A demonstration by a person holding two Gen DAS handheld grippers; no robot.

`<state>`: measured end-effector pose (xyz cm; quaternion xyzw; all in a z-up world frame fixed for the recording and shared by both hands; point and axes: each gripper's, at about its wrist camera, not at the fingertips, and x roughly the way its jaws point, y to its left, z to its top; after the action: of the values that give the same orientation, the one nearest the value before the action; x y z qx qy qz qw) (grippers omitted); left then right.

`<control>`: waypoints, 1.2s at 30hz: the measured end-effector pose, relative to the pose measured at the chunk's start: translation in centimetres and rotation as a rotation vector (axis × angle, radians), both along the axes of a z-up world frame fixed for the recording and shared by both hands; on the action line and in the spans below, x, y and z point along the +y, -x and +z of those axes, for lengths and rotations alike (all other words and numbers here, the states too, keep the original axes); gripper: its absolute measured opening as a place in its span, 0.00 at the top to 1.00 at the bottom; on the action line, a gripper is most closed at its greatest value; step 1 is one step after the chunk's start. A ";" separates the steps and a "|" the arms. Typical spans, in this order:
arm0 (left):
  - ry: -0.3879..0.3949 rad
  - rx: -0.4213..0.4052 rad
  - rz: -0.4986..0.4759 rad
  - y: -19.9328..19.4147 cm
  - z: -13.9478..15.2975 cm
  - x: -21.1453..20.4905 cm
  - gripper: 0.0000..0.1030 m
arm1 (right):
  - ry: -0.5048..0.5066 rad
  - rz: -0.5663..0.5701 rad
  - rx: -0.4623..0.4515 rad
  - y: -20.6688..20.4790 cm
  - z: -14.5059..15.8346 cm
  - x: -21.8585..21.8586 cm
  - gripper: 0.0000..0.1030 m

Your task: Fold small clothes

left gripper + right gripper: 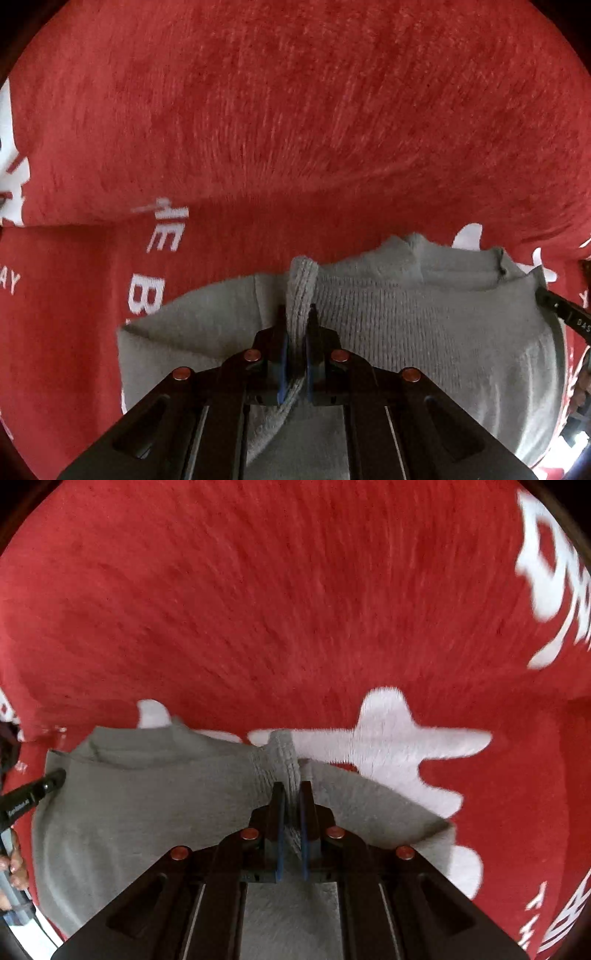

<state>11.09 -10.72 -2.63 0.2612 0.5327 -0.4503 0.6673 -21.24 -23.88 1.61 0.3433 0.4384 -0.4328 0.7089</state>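
The left gripper (298, 314) is clenched on a bunched ridge of a grey knitted garment (424, 325), the fold rising between its two blue-padded fingers (282, 365) and running back towards the camera. The rest of the garment spreads to the right of this gripper and below it, lying over a red fleecy cloth (295, 110) printed with white letters that fills everything ahead and to the left. At the far right edge of the left wrist view the tip of the other tool shows, gripping the garment's opposite edge. The right gripper (291, 794) is likewise clamped on a pinched fold of the same grey garment (147, 805), which extends to its left and underneath it. Ahead and to its right lies the red cloth (295, 590) with a large white shape. At the left edge, a hand (14, 867) holds the other tool.
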 end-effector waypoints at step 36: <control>-0.082 0.124 -0.012 1.8 3.9 15.0 0.50 | -0.157 -0.123 -0.109 11.0 0.6 12.8 0.89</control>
<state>9.27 4.23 1.23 0.2633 0.5895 -0.4473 0.6190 -32.23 -11.07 2.21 0.4471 0.4098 -0.4207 0.6747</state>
